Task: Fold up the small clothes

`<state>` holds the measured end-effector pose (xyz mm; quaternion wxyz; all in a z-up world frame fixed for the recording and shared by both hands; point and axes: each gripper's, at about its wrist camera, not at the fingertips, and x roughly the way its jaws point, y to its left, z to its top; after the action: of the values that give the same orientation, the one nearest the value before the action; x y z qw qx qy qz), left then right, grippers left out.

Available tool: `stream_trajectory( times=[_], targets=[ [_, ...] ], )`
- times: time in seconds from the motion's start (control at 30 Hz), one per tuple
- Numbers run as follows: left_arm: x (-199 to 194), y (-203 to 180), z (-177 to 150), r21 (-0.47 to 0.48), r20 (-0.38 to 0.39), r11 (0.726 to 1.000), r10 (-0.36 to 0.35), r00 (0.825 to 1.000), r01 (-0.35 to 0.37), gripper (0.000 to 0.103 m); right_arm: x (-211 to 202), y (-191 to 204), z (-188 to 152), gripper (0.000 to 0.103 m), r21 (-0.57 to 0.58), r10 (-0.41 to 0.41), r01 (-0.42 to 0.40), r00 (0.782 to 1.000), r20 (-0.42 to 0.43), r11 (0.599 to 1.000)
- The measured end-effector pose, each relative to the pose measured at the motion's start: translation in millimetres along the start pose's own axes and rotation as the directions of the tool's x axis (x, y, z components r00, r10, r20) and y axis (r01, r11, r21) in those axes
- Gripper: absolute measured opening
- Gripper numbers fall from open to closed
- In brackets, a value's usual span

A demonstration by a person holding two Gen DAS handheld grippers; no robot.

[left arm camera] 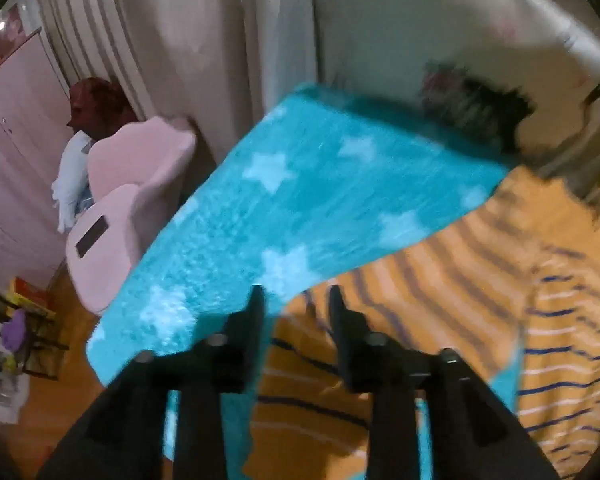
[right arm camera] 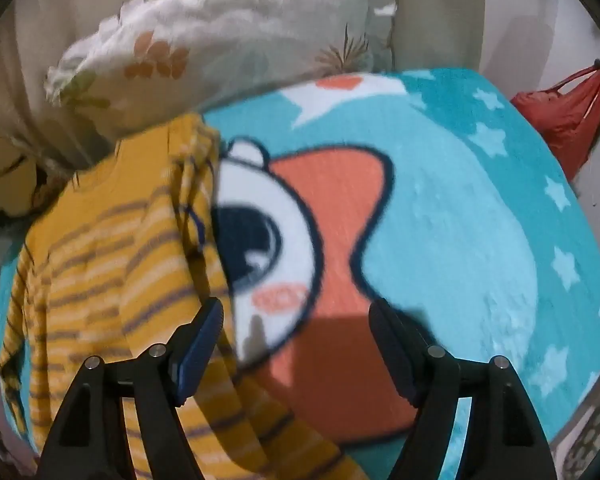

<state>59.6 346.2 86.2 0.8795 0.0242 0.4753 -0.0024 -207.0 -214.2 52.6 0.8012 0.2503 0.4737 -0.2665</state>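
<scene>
Striped shirt (right arm camera: 112,264): spread on the teal star blanket (right arm camera: 460,220), left of the right gripper (right arm camera: 296,344).
Handling: judged soft, light; best taken at an edge.
Right gripper: wide open, empty.
Left gripper (left arm camera: 296,300): partly open, over the near shirt edge; nothing seen held.

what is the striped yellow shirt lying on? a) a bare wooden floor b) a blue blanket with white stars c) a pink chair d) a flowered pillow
b: the shirt is spread over the blue blanket, whose white stars show around it in both wrist views.
</scene>
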Motion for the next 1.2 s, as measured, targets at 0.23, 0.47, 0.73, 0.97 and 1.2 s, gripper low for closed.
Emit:
stream_trajectory(
  times=[0.23,0.47,0.73,0.97,1.2],
  targets=[
    [-47.1,-83.8,1.5,0.013,0.056,0.986,-0.169,0.984,0.168,0.061,11.9,15.3,-32.3,0.080,-0.097,0.204,-0.212,0.975,-0.089,0.972],
    [-53.0,-159.7,-13.4,0.149,0.003,0.962,-0.232,0.973,0.229,0.062,18.5,15.5,-19.8,0.020,-0.203,0.175,-0.215,0.965,-0.197,0.955],
    [-46.4,-161.9,-30.1,0.144,-0.067,0.960,-0.231,0.971,0.239,0.062,7.7,-101.7,56.7,0.030,-0.116,-0.379,0.371,0.924,-0.054,0.921],
    [-37.2,-168.0,-79.2,0.204,-0.189,0.926,-0.281,0.941,0.318,0.062,-23.4,-42.2,8.6,0.052,-0.078,0.163,-0.176,0.974,-0.155,0.981],
    [-25.3,-178.6,-130.9,0.331,-0.279,0.896,-0.206,0.938,0.296,0.061,1.3,43.3,-68.8,0.036,-0.095,0.489,-0.568,0.771,-0.408,0.818]
  ],
)
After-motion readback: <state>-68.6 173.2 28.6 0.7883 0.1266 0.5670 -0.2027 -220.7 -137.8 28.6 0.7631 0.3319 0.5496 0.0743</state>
